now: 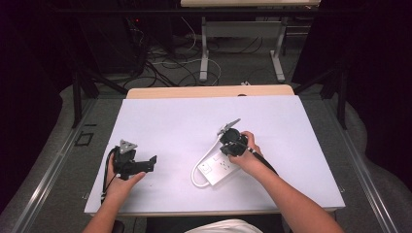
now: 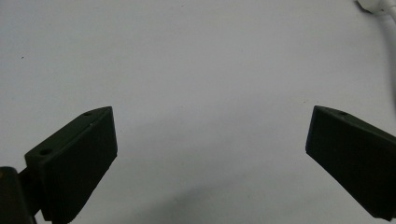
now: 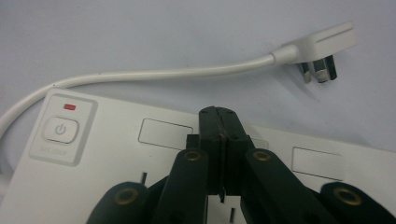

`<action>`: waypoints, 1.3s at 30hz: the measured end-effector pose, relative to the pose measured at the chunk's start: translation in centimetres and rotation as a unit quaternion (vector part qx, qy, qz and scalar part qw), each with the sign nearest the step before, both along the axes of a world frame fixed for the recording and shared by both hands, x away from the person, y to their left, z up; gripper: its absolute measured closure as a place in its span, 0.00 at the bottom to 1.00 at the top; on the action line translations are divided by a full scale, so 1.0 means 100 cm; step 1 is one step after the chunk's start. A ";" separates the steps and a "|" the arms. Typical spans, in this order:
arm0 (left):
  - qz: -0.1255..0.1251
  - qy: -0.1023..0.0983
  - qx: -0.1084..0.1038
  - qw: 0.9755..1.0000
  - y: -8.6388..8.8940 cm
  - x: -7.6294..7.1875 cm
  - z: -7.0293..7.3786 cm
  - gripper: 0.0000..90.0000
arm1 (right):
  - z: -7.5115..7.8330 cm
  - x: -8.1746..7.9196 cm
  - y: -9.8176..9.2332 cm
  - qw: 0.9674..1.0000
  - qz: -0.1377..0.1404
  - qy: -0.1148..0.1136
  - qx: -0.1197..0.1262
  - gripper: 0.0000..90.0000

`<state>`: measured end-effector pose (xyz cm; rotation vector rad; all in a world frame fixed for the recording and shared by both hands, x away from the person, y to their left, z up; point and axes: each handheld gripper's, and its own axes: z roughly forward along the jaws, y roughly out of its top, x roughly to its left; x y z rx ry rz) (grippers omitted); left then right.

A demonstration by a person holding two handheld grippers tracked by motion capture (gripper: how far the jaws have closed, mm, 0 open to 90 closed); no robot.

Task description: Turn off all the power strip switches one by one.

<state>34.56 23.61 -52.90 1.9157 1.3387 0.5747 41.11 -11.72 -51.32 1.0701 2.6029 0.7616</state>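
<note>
The white power strip (image 1: 218, 167) lies right of centre on the bench (image 1: 170, 121), its cord looping to a plug (image 3: 322, 44). The right tool (image 3: 219, 122) rests on top of it, jaws pressed together on nothing. The left tool (image 2: 210, 140) gapes wide, empty, well apart. The switch (image 3: 60, 129) bears a power symbol; the faint lettering beneath is perhaps unreadable.

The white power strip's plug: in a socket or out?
Out. The white plug lies loose on the white table, its metal pins bare, beyond the white power strip; its cord curves back to the strip.

Left gripper (image 1: 151, 160) fingers spread wide, right gripper (image 3: 218, 122) fingers closed
</note>
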 end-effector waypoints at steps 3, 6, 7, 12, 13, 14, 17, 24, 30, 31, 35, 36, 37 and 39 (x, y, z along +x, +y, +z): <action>0.000 0.000 0.000 1.000 0.000 0.000 0.000 0.02 | -0.001 0.003 -0.004 1.000 -0.018 0.003 0.001 1.00; -0.001 0.000 0.003 1.000 0.000 0.000 0.000 0.02 | -0.006 0.006 -0.007 1.000 -0.015 -0.021 0.016 1.00; -0.001 0.000 0.003 1.000 0.000 0.000 0.000 0.02 | -0.003 0.006 -0.008 1.000 -0.020 -0.008 0.002 1.00; -0.001 0.000 0.003 1.000 0.000 0.000 0.000 0.02 | -0.002 0.008 -0.011 1.000 -0.027 -0.001 -0.004 1.00; -0.001 0.001 -0.001 1.000 0.000 0.000 0.000 0.02 | -0.001 0.009 -0.011 1.000 -0.029 -0.001 -0.005 1.00; -0.001 0.001 0.000 1.000 0.000 0.000 0.000 0.02 | -0.004 0.009 -0.011 0.999 -0.030 -0.016 0.011 1.00; 0.000 0.001 0.000 1.000 0.000 0.000 0.000 0.02 | -0.003 0.010 -0.013 1.000 -0.026 -0.009 -0.001 1.00; -0.001 0.001 0.000 1.000 0.000 0.000 0.000 0.02 | -0.005 0.012 -0.014 0.999 -0.035 -0.017 0.016 1.00; -0.001 0.000 0.003 1.000 0.000 0.000 0.000 0.02 | -0.003 0.013 -0.016 0.999 -0.040 -0.008 0.006 0.99; 0.000 0.000 0.001 1.000 0.000 0.000 0.000 0.02 | -0.003 0.013 -0.017 0.999 -0.036 -0.008 0.006 0.98; -0.001 0.001 0.000 1.000 0.000 0.000 0.000 0.02 | -0.002 0.014 -0.017 0.999 -0.036 -0.001 0.000 0.99; -0.001 0.001 0.001 1.000 0.000 0.000 0.000 0.02 | -0.002 0.013 -0.017 0.999 -0.041 0.003 0.001 0.99; -0.001 0.001 0.001 1.000 0.000 0.000 0.000 0.02 | -0.002 0.013 -0.017 0.999 -0.042 0.003 0.000 0.99; -0.001 0.001 0.001 1.000 0.000 0.000 0.000 0.02 | -0.002 0.013 -0.017 0.999 -0.041 0.004 0.000 0.99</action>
